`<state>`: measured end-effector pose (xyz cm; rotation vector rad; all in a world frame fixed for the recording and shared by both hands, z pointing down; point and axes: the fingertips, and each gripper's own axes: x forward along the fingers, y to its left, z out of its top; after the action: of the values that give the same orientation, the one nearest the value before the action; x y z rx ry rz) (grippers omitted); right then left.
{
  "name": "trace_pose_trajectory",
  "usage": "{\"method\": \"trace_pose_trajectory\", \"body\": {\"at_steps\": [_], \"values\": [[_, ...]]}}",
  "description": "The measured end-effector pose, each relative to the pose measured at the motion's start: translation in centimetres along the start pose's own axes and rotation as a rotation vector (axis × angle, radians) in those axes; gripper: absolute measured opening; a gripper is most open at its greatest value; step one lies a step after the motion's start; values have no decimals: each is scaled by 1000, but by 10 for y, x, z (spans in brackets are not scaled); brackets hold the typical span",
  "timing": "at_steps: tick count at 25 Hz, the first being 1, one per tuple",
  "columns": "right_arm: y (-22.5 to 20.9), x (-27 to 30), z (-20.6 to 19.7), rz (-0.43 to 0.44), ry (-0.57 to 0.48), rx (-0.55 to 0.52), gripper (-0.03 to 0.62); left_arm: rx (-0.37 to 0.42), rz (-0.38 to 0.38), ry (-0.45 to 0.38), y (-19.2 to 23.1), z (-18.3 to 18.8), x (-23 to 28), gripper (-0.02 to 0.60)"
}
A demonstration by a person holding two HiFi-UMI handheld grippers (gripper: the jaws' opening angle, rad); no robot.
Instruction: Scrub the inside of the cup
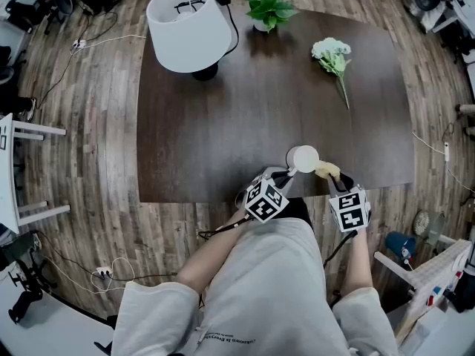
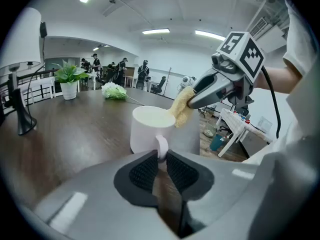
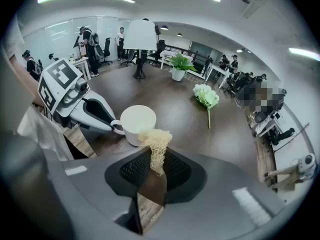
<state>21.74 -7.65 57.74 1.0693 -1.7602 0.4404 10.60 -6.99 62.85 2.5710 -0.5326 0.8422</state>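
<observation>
A white cup (image 1: pixel 303 158) stands upright near the front edge of the dark table (image 1: pixel 223 117). My left gripper (image 1: pixel 286 175) is shut on the cup's handle (image 2: pixel 161 149), the cup (image 2: pixel 152 129) just beyond its jaws. My right gripper (image 1: pixel 331 176) is shut on a yellow scrubber (image 1: pixel 326 170), which hangs at the cup's right rim. In the left gripper view the scrubber (image 2: pixel 182 107) touches the rim from the right. In the right gripper view the scrubber (image 3: pixel 156 143) sticks up between the jaws, with the cup (image 3: pixel 137 124) close behind it.
A white table lamp (image 1: pixel 189 28) stands at the far left of the table, a potted green plant (image 1: pixel 267 7) at the far middle, a bunch of white flowers (image 1: pixel 332 56) at the right. Wooden floor surrounds the table; white furniture (image 1: pixel 18 169) stands at left.
</observation>
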Motion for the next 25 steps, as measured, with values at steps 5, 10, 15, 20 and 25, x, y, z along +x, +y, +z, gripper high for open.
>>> {"method": "trace_pose_trajectory", "body": {"at_steps": [5,10,15,20,25], "values": [[-3,3,-26,-41,74,20,98,-8,-5,-1,-3,-1,3,57],[39,19,-32,65,132,-96,98,5,-22,-2,-6,2,5,57],[79,38,-10,126,143,-217,98,14,-44,7,-11,2,8,57],[83,41,3,106,166,-291,98,29,-60,8,-16,5,7,55],[77,43,-1,110,179,-241,98,30,-68,-5,-18,5,7,54]]}}
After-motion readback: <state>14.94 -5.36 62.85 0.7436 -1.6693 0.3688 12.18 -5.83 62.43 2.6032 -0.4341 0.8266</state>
